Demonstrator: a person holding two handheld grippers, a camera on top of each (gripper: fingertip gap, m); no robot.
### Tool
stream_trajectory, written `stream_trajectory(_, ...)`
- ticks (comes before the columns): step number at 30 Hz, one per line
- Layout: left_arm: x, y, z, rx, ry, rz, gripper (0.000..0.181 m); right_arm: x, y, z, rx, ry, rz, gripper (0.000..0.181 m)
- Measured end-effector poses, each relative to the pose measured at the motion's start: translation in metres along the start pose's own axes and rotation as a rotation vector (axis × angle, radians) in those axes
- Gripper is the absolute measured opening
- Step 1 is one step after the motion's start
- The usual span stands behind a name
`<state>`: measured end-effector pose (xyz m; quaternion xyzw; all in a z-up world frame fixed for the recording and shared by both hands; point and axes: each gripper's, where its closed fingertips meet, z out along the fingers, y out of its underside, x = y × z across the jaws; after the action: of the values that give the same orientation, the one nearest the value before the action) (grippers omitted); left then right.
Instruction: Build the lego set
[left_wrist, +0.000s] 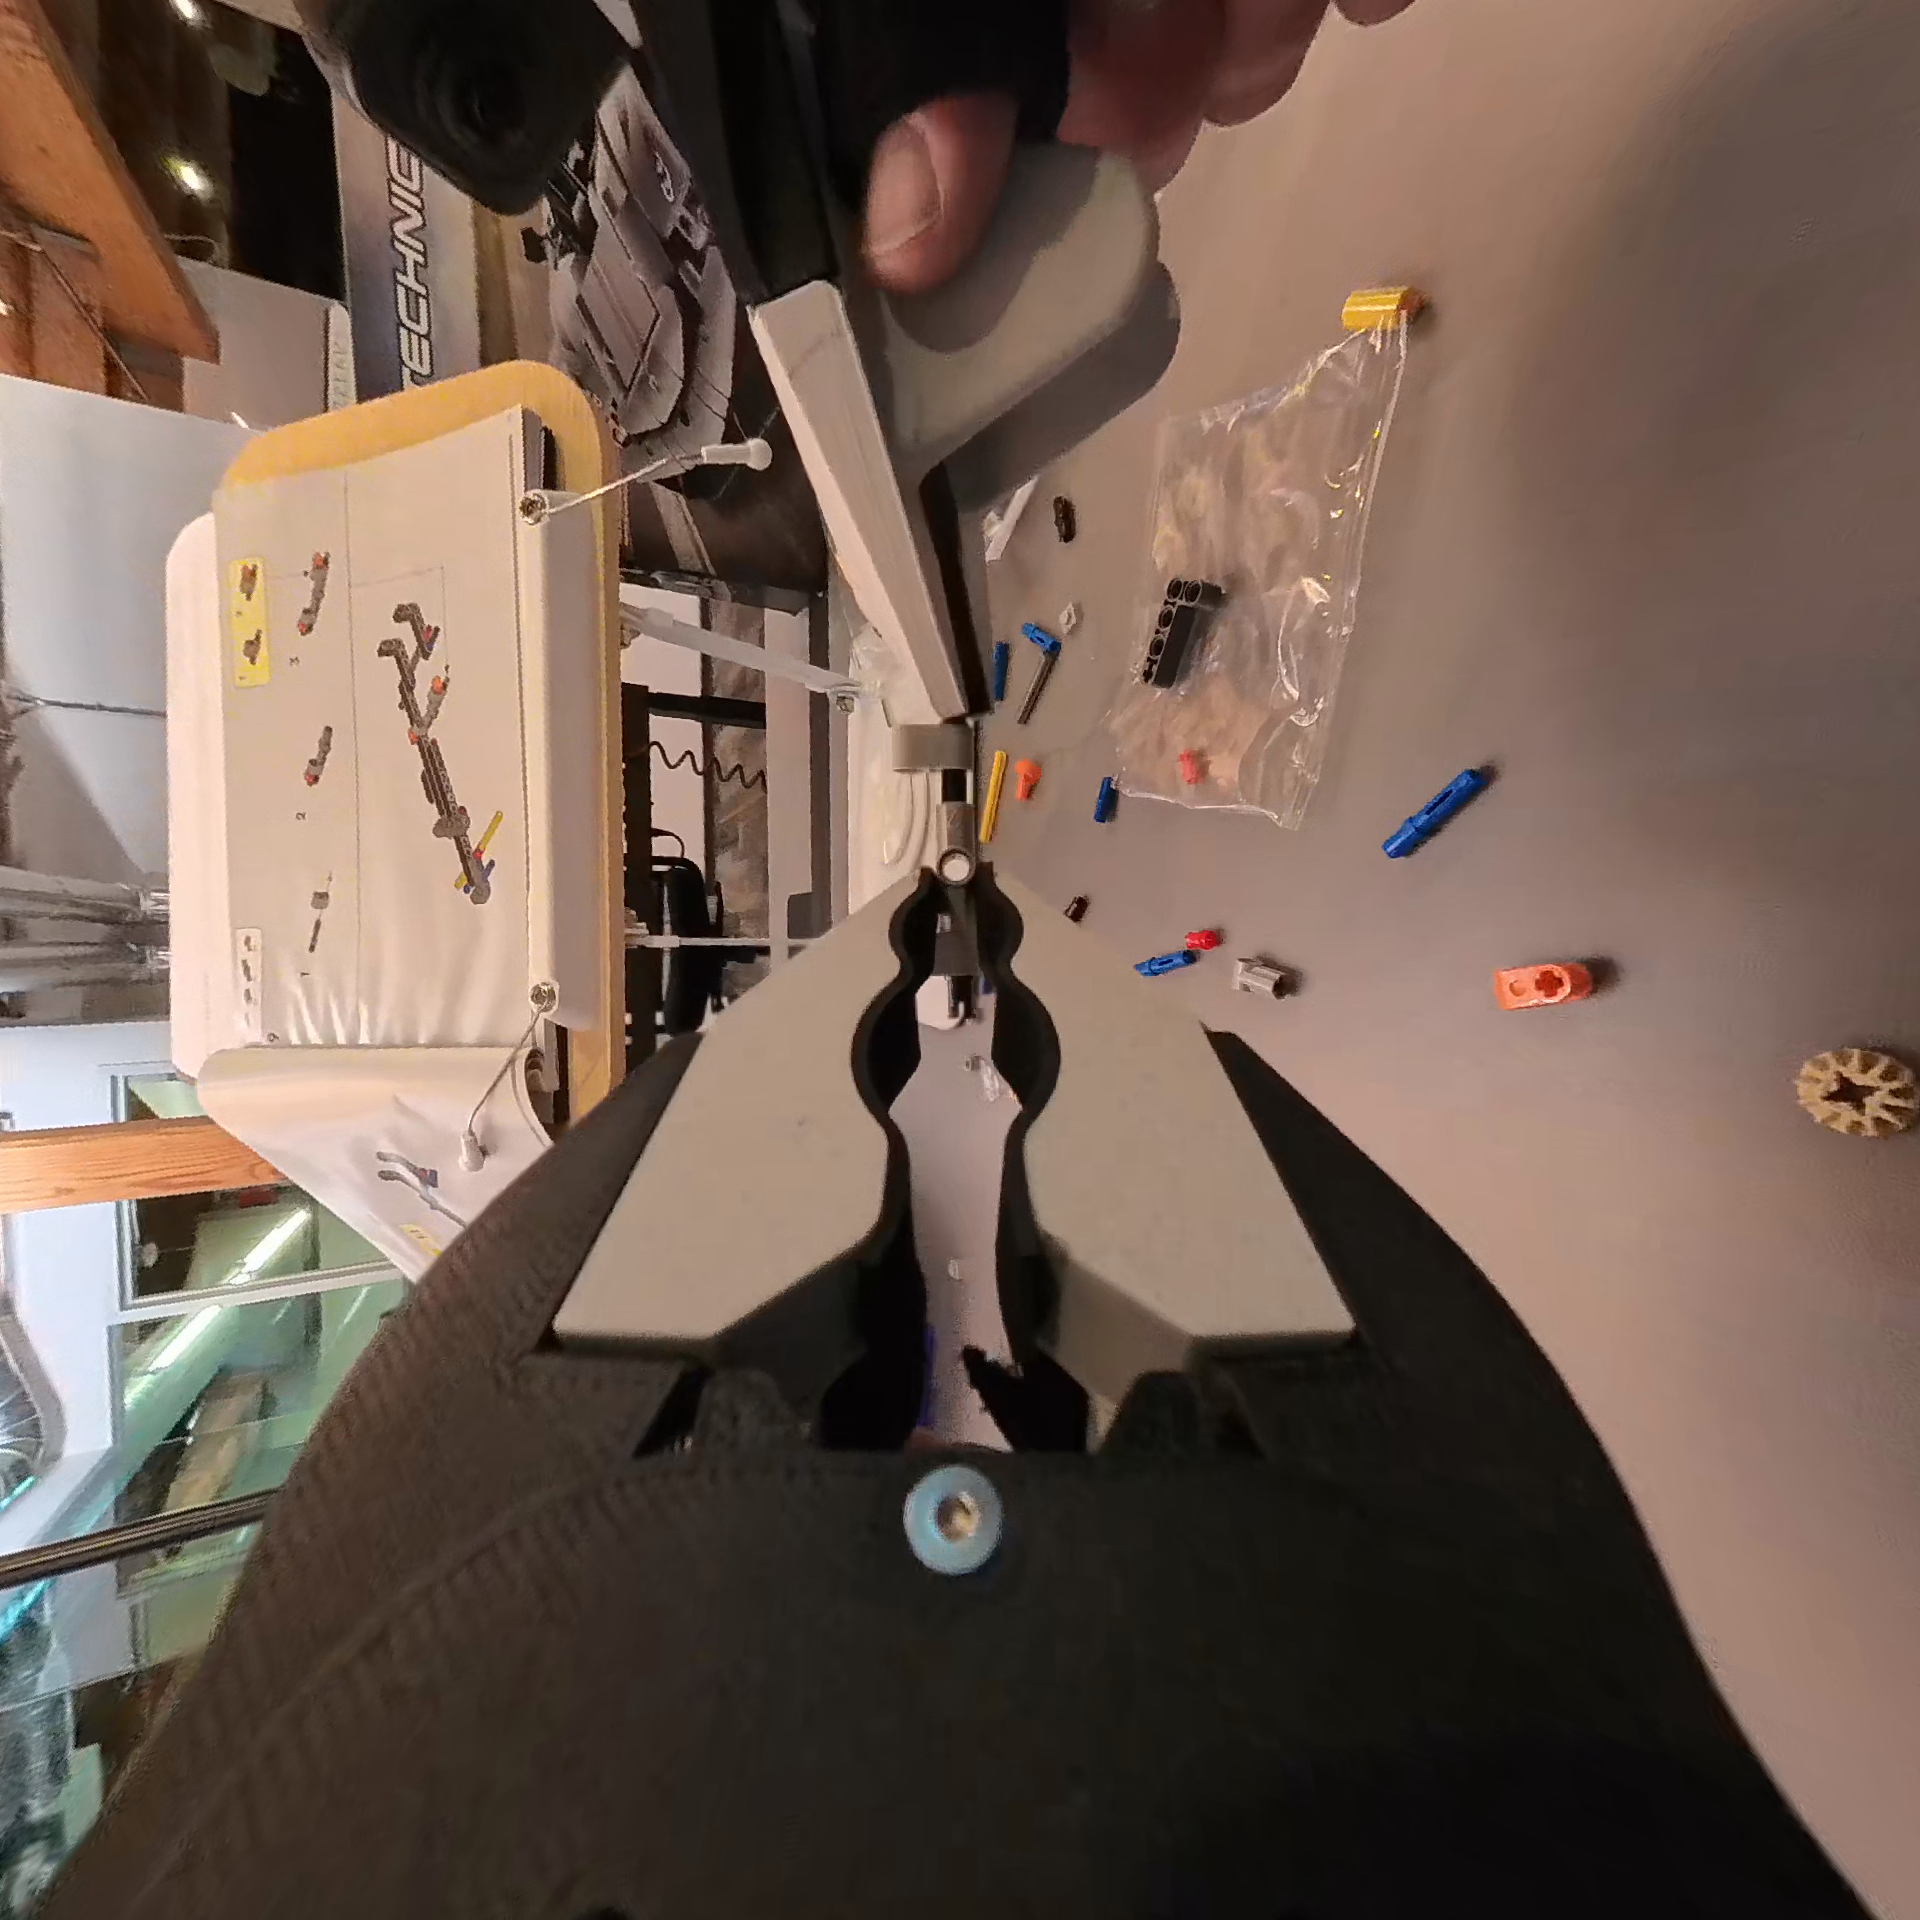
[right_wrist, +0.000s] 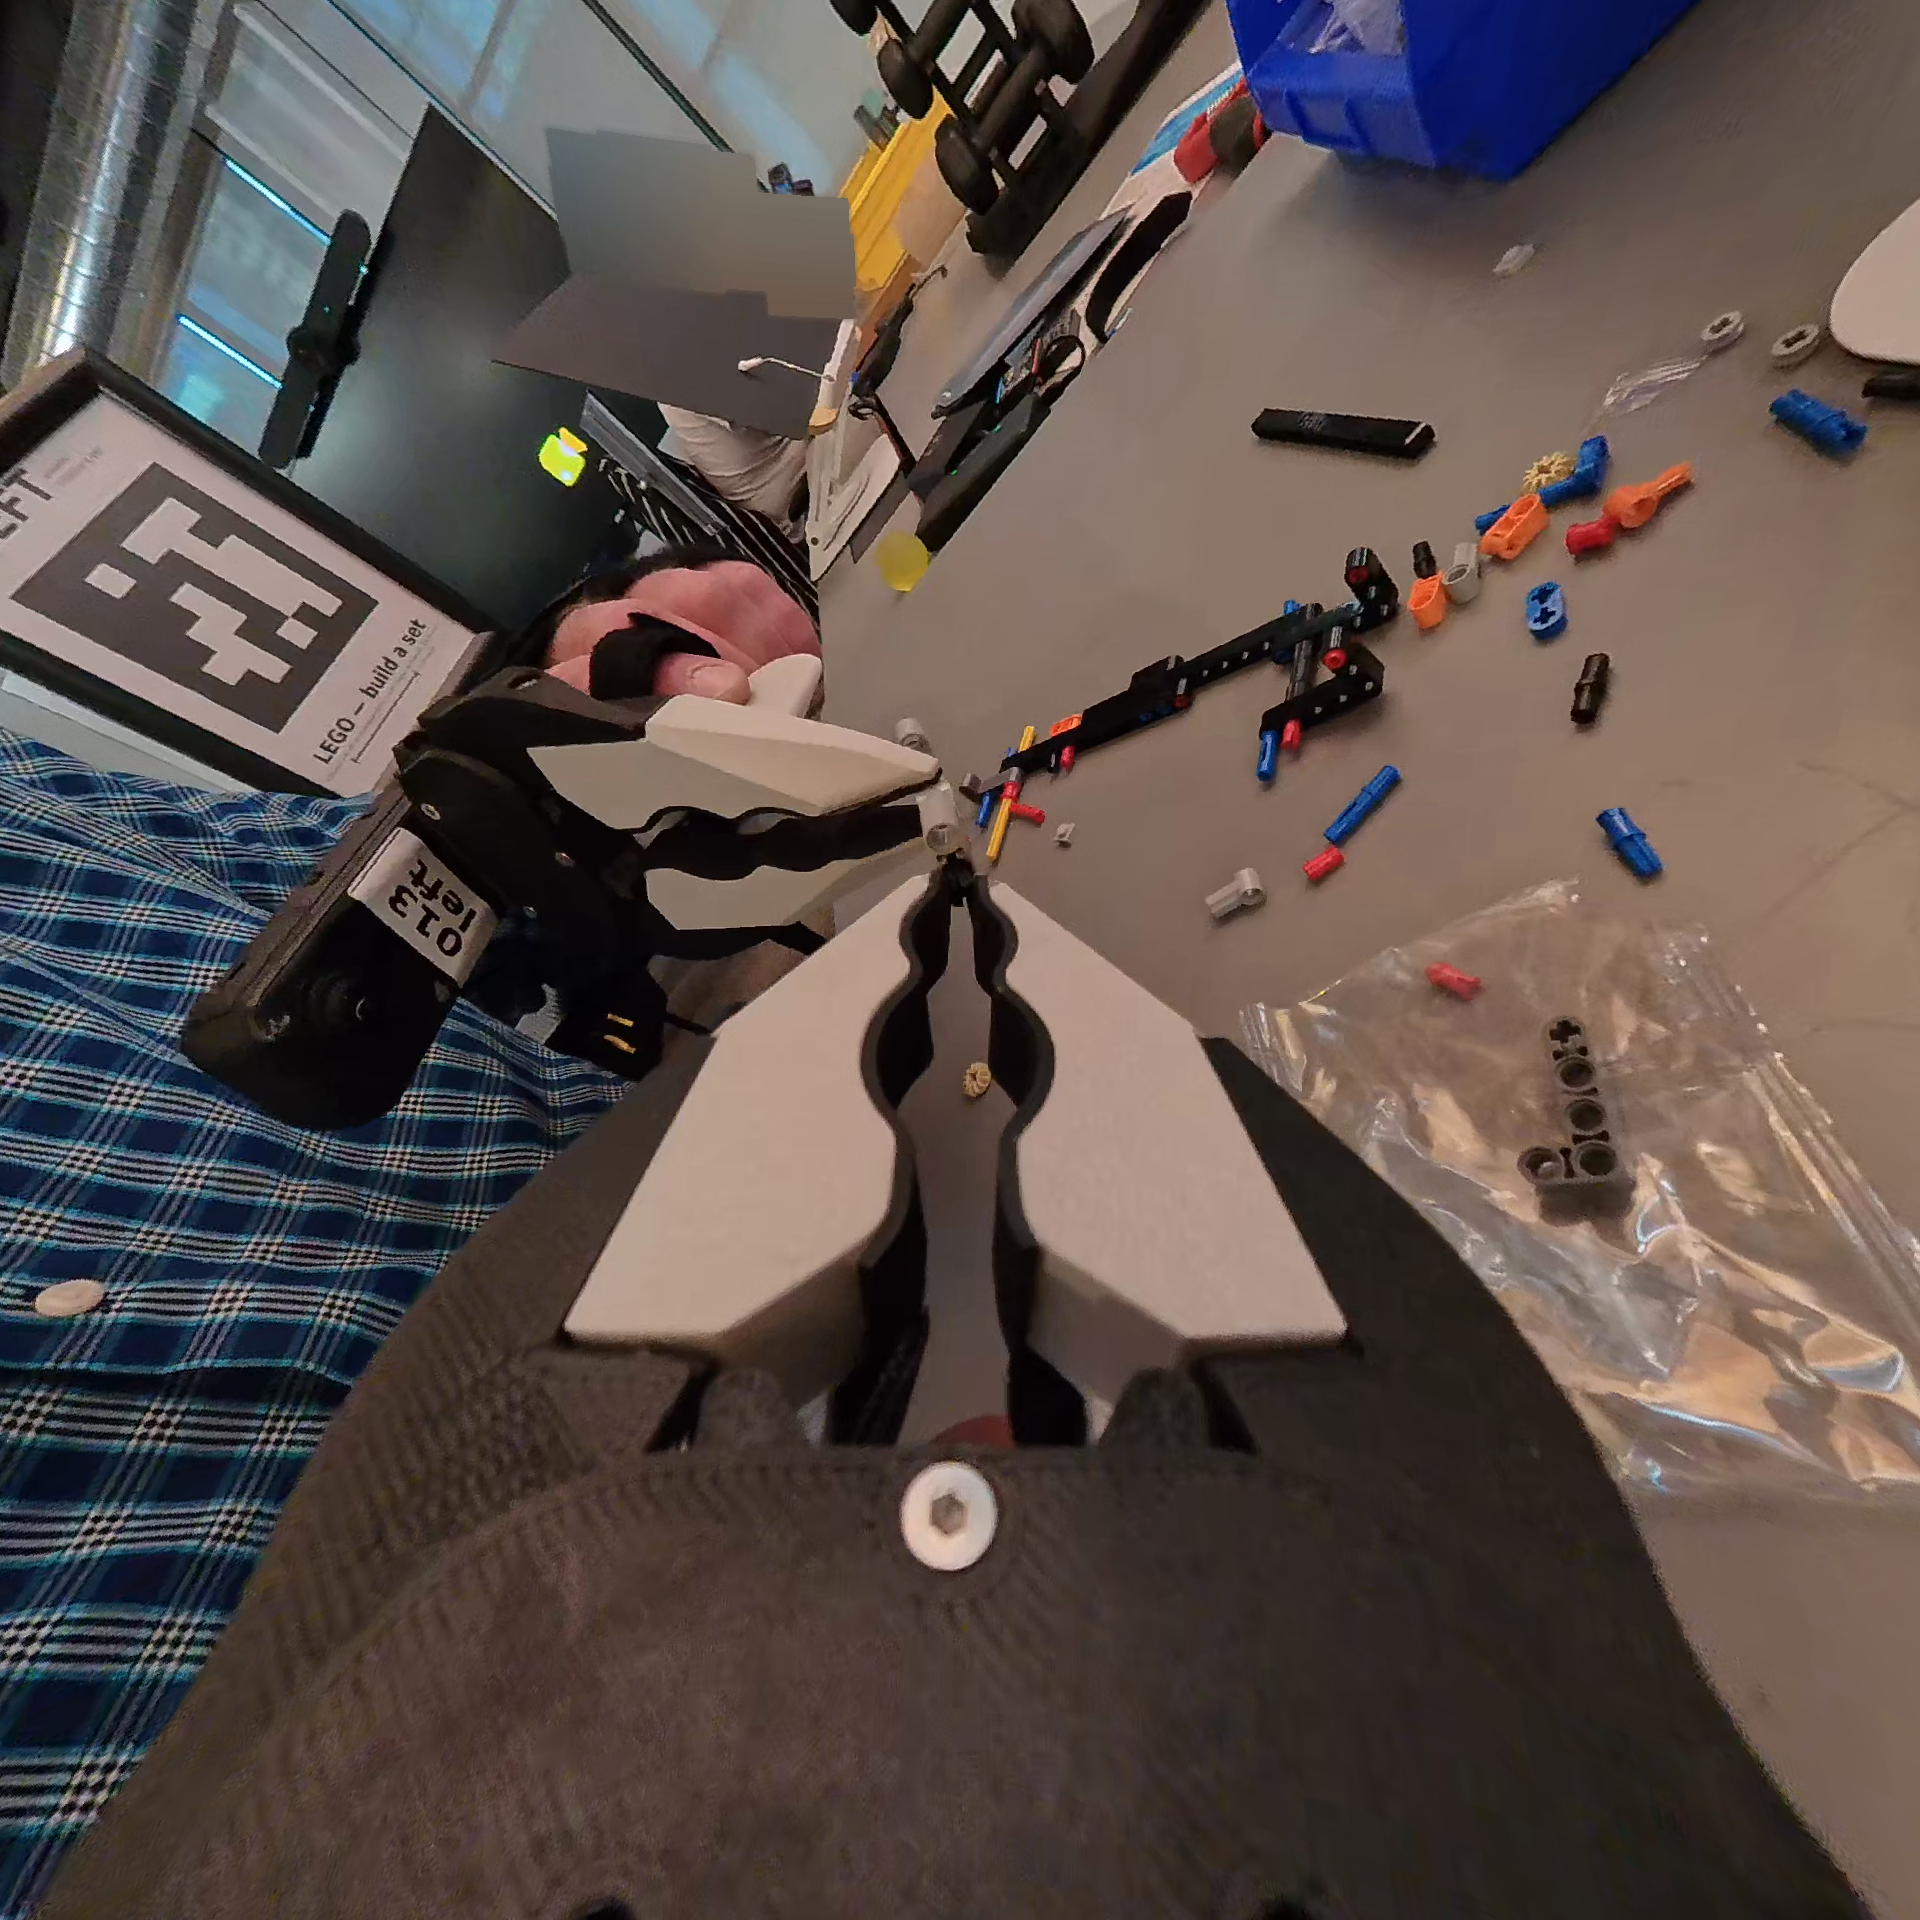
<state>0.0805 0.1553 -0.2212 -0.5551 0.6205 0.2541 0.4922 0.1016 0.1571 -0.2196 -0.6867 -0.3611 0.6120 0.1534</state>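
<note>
Left gripper (left_wrist: 958, 883) closed on small grey plastic lego connector (left_wrist: 958, 844) held above grey table (left_wrist: 1558, 1351) | right gripper (right_wrist: 956, 878) clamps thin black axle (left_wrist: 954, 781) meeting it | parts likely light, rigid, slippery; pinch flat sides near tips.

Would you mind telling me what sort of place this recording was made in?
Probably a workshop or lab: a grey table strewn with loose pieces, a blue bin, dumbbells and a framed marker sign.
</note>
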Motion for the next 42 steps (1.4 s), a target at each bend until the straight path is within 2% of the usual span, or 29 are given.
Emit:
stream_trajectory(11, -0.001, -0.005, -0.005, 0.020, -0.003, 0.050, 0.003, -0.005, 0.000, -0.002, -0.080, -0.106, 0.014, 0.002)
stream_trajectory(18, -0.007, -0.006, -0.008, 0.019, -0.031, 0.056, 0.003, -0.009, -0.003, -0.001, -0.069, -0.176, 0.065, 0.002)
stream_trajectory(42, -0.013, -0.008, -0.010, -0.002, -0.069, 0.103, 0.003, -0.014, -0.009, 0.001, -0.084, -0.196, 0.061, 0.002)
